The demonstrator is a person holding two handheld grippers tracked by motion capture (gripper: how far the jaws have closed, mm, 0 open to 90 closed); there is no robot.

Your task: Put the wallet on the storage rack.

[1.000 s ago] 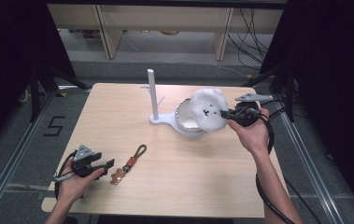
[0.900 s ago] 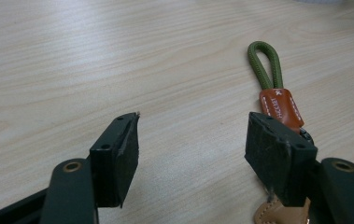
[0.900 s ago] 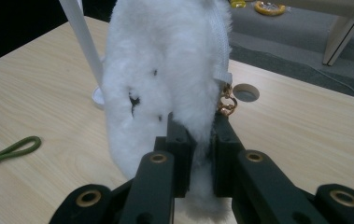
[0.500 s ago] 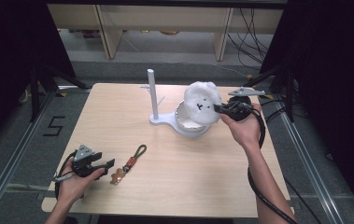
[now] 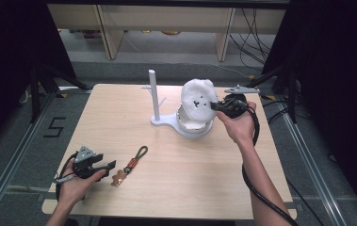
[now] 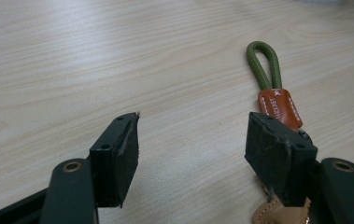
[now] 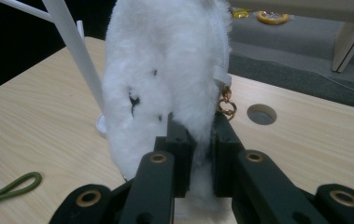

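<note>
While the right gripper (image 5: 214, 105) is clamped tight on the fluffy white zip-up pouch (image 5: 198, 100), holding it up on edge above the round base of the white plastic stand (image 5: 183, 126), the left gripper (image 5: 109, 165) just sits low at about 7 o'clock on the pale wooden surface (image 5: 119, 117) with its jaws spread wide and nothing between them. In the right gripper view you can see both black jaws squeezing the bottom edge of the pouch (image 7: 165, 79), with a little gold ring clasp (image 7: 226, 106) dangling off the zipper side and the stand's thin white pole (image 7: 74, 49) rising just behind at roughly 11 o'clock. The pouch itself sits around 1 o'clock on the surface, just right of the pole. Over by the left gripper there's an olive green cord loop with an orange leather tab (image 5: 135, 160), lying flat just past the jaws; in the left gripper view that cord strap (image 6: 267, 79) runs right up beside the right-hand jaw, though I can't tell if it's actually touching.
</note>
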